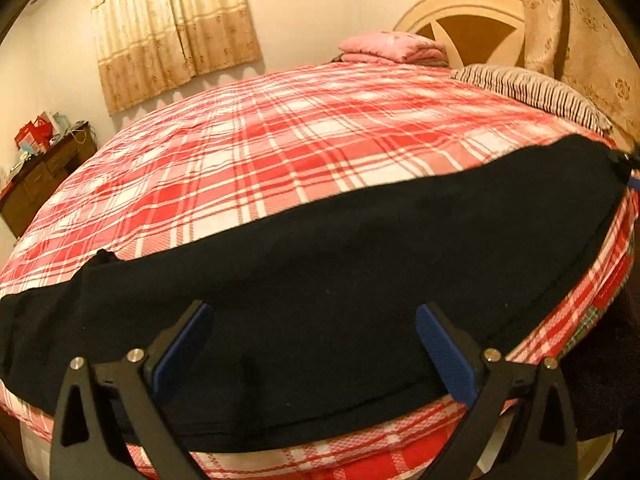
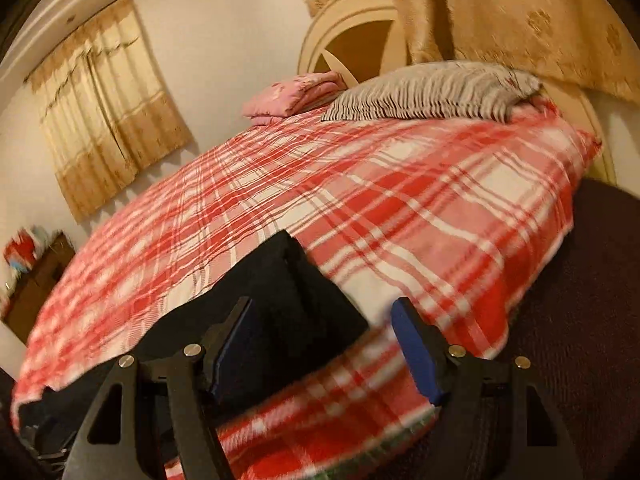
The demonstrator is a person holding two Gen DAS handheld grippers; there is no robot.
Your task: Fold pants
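Observation:
Black pants (image 1: 340, 280) lie spread lengthwise along the near edge of the bed, on a red and white plaid bedspread (image 1: 260, 148). My left gripper (image 1: 316, 312) is open just above the middle of the pants, holding nothing. In the right wrist view, one end of the pants (image 2: 288, 300) lies flat with a corner pointing away from me. My right gripper (image 2: 324, 308) is open above that end, its left finger over the black cloth and its right finger over the bedspread (image 2: 400, 208). That view is blurred by motion.
A striped pillow (image 1: 532, 92) and folded pink bedding (image 1: 396, 48) sit at the head of the bed by a round headboard (image 1: 468, 20). A dark dresser (image 1: 44, 176) stands at the left wall. Curtains (image 1: 172, 32) hang behind. A dark floor (image 2: 580, 320) lies to the right.

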